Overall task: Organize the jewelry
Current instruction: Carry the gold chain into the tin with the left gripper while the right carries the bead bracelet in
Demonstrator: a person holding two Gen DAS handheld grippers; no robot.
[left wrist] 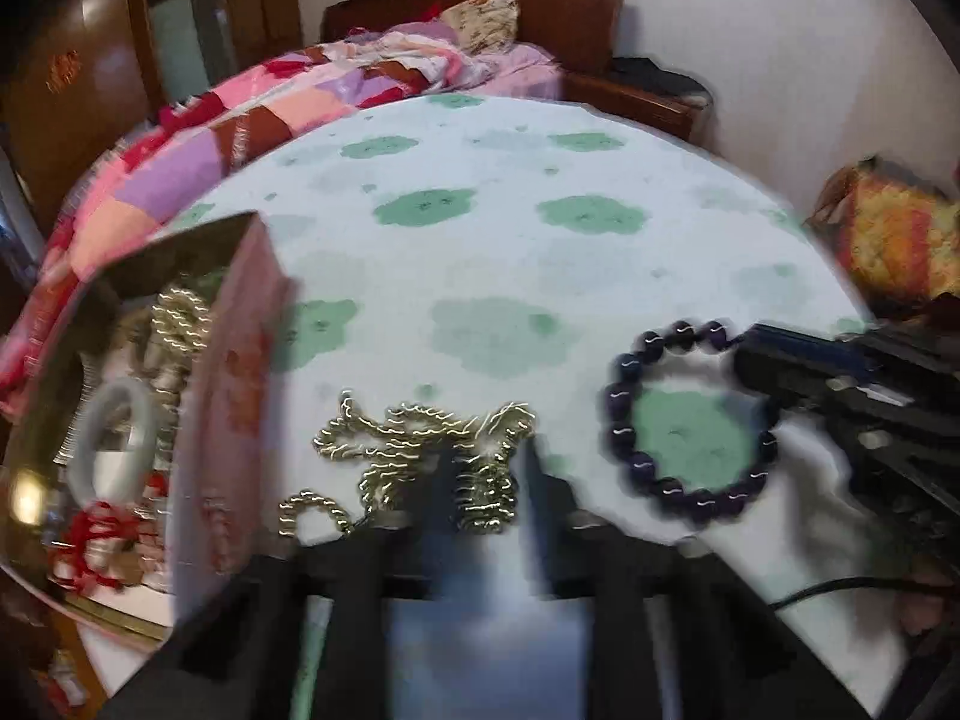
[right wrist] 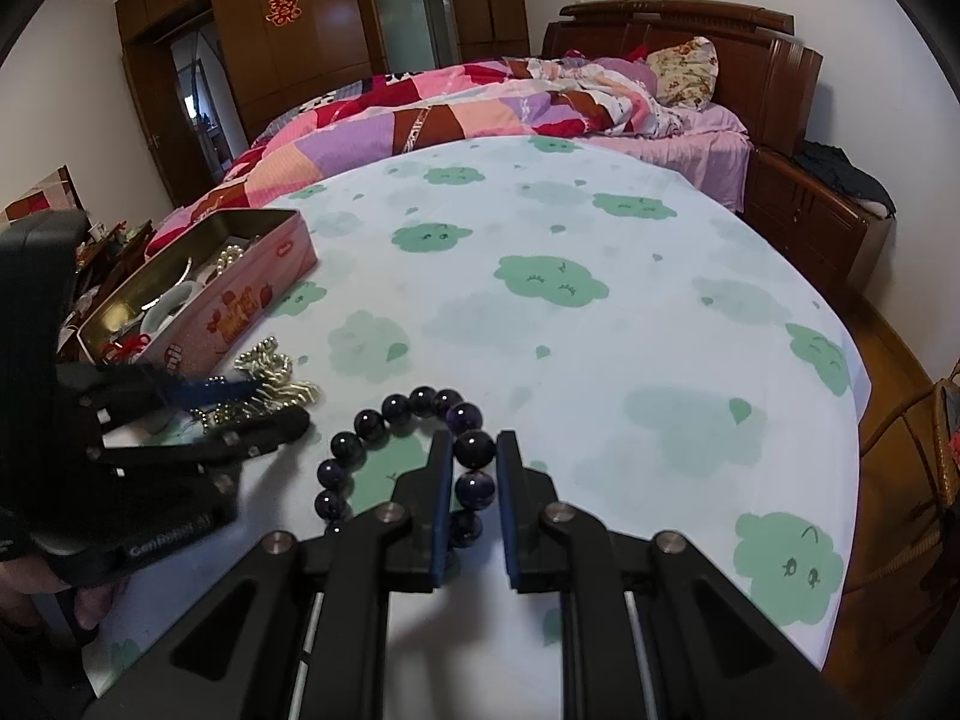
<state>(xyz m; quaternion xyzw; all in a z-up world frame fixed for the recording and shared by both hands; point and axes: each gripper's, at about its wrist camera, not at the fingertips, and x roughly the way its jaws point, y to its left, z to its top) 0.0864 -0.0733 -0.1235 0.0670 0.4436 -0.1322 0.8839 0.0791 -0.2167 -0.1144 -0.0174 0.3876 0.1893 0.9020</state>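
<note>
A dark purple bead bracelet [right wrist: 384, 450] lies on the round table; it also shows in the left wrist view [left wrist: 684, 420]. My right gripper [right wrist: 474, 450] has its jaws around the bracelet's right side, closed to about a bead's width. A gold chain necklace [left wrist: 420, 456] lies bunched on the cloth, also in the right wrist view [right wrist: 276, 378]. My left gripper [left wrist: 486, 462] is blurred, with its jaws straddling the chain. A pink tin box [right wrist: 240, 300] at the left holds a pale jade bangle [left wrist: 114, 444], a gold chain and red cord.
The table [right wrist: 600, 360] has a white cloth with green cloud prints. A bed with a patchwork quilt [right wrist: 450, 108] is behind. A wicker chair [right wrist: 924, 468] stands at the right edge. A nightstand [right wrist: 828, 222] is at the back right.
</note>
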